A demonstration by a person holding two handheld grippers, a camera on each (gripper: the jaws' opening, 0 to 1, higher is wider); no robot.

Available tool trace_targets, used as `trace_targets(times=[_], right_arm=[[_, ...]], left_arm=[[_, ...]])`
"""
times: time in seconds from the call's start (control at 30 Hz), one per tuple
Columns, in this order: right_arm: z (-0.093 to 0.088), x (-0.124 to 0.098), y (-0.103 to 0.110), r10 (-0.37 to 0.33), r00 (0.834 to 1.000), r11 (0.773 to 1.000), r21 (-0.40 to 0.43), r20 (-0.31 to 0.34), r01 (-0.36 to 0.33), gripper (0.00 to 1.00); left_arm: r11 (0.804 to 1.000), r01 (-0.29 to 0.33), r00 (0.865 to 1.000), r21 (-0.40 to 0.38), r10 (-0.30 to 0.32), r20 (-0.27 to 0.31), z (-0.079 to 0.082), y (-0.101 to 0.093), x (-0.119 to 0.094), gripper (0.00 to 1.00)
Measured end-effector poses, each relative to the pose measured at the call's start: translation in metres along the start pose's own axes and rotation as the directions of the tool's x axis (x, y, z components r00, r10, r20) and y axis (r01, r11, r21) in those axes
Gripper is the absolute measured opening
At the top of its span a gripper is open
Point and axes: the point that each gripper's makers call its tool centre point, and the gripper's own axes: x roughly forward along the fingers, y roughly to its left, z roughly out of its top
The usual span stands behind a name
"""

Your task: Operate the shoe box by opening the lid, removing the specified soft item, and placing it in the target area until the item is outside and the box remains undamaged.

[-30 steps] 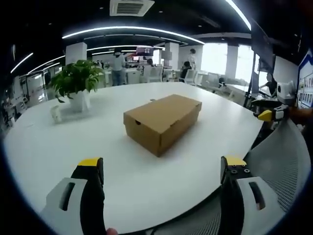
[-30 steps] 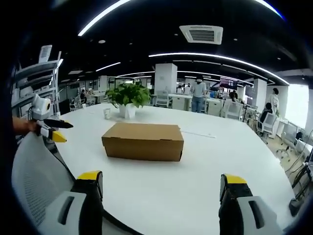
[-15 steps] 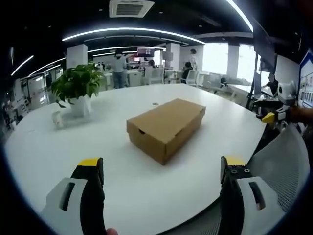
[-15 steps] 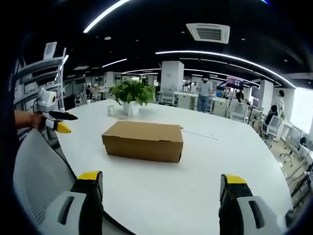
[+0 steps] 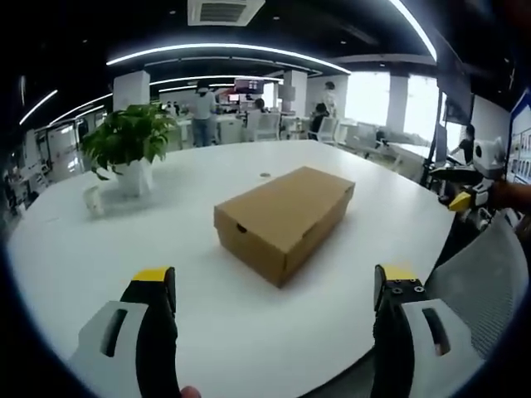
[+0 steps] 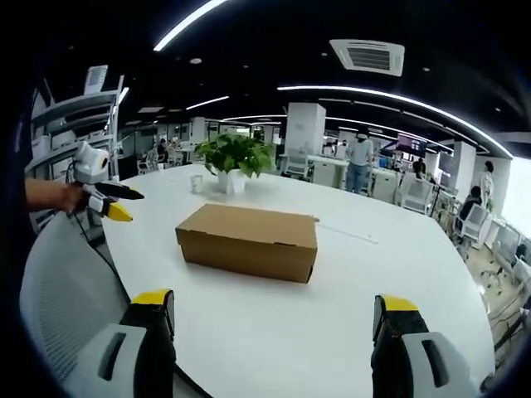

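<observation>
Shoe box [image 5: 284,219], lid shut, at frame centre on white table [image 5: 99,265]. Left gripper [image 5: 274,286] and right gripper [image 6: 274,311] wide open, empty, well short of it. Risk ahead: torn or crushed cardboard from a hard pinch on the lid.
</observation>
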Motion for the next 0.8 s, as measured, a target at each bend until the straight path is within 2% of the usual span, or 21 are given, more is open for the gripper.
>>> trace_targets(times=[0.3, 0.37, 0.4, 0.5, 0.8], right_arm=[[0.002, 0.012, -0.01, 0.02, 1.0, 1.0, -0.011, -0.003, -0.02, 0.99], [0.003, 0.014, -0.012, 0.024, 1.0, 1.0, -0.013, 0.001, -0.024, 0.99], [0.006, 0.017, -0.014, 0.025, 0.999, 0.999, -0.04, 0.021, -0.024, 0.99], [0.008, 0.022, -0.02, 0.032, 0.999, 0.999, -0.042, 0.025, -0.031, 0.98], [0.011, 0.038, -0.037, 0.045, 0.999, 0.998, -0.053, 0.019, -0.044, 0.98]], left_arm=[[1.0, 0.003, 1.0, 0.001, -0.003, -0.004, 0.006, -0.002, 0.015, 0.99], [1.0, 0.002, 1.0, -0.005, -0.002, -0.002, 0.007, -0.002, 0.018, 0.99], [1.0, 0.001, 1.0, -0.006, -0.001, -0.002, 0.007, -0.001, 0.02, 0.99], [1.0, 0.011, 1.0, -0.009, -0.011, -0.021, 0.005, -0.004, 0.026, 0.99], [1.0, 0.005, 1.0, 0.009, -0.005, -0.031, 0.004, -0.004, 0.035, 0.99]])
